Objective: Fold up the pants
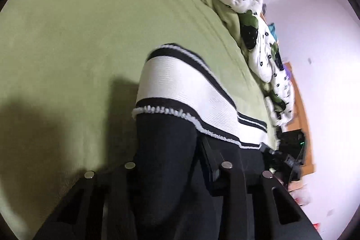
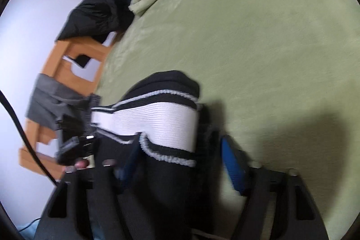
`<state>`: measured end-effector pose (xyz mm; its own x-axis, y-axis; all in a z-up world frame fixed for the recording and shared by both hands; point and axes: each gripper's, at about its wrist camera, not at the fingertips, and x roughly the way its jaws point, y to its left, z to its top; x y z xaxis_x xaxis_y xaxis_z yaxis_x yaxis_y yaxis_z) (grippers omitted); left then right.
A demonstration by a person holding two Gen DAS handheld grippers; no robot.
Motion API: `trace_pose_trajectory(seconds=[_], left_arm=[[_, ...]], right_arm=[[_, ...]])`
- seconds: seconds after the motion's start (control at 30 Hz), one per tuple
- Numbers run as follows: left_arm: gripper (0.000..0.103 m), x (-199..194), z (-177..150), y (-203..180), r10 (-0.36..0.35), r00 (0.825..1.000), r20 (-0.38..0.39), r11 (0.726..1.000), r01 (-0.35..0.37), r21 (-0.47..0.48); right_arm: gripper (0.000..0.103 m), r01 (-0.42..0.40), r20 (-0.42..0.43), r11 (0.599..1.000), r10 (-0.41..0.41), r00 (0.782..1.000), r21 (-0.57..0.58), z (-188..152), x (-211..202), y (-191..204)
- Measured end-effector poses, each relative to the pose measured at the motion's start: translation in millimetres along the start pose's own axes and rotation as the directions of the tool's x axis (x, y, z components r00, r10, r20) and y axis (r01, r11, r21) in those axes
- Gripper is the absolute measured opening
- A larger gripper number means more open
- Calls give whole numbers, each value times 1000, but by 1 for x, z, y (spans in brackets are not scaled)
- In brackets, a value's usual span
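The pants (image 1: 171,156) are black with a wide white ribbed waistband (image 1: 180,84) edged in black stripes. My left gripper (image 1: 171,163) is shut on the black cloth just below the waistband and holds it above the green bed; its fingertips are hidden by the cloth. In the right wrist view the same waistband (image 2: 157,123) hangs across my right gripper (image 2: 180,163). Its blue-padded fingers (image 2: 232,163) stand apart on either side of the black cloth (image 2: 171,183). The other gripper (image 2: 76,141) shows at the left of that view, at the far end of the waistband.
The green bed sheet (image 1: 90,37) fills most of both views. A crumpled white patterned duvet (image 1: 247,15) lies along the bed's far side. A wooden bed frame (image 2: 74,55) carries a black jacket (image 2: 96,17) and a grey garment (image 2: 49,105). White walls lie beyond.
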<state>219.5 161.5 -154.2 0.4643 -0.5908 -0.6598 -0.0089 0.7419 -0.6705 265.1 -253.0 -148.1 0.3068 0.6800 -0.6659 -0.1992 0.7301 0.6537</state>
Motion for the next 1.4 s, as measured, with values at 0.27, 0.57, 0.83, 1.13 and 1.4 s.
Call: trace_pose_trajectory(seconds=[0.27, 0.57, 0.83, 1.13, 1.4], left_arm=[[29, -14, 19, -55, -89, 991, 98, 991, 78, 109], [31, 36, 55, -60, 26, 997, 71, 995, -33, 98], [55, 11, 57, -52, 178, 974, 140, 971, -197, 133], [54, 44, 63, -112, 338, 895, 290, 833, -428, 350], [51, 42, 50, -95, 360, 923, 139, 873, -386, 299]], right_arm=[[27, 35, 107, 996, -26, 994, -80, 10, -43, 28], [32, 199, 152, 980, -193, 969, -29, 48, -33, -3], [49, 457, 280, 861, -393, 876, -222, 46, -51, 42], [37, 636, 361, 710, -532, 766, -301, 42, 6, 54], [36, 632, 335, 749, -554, 762, -198, 36, -18, 48]])
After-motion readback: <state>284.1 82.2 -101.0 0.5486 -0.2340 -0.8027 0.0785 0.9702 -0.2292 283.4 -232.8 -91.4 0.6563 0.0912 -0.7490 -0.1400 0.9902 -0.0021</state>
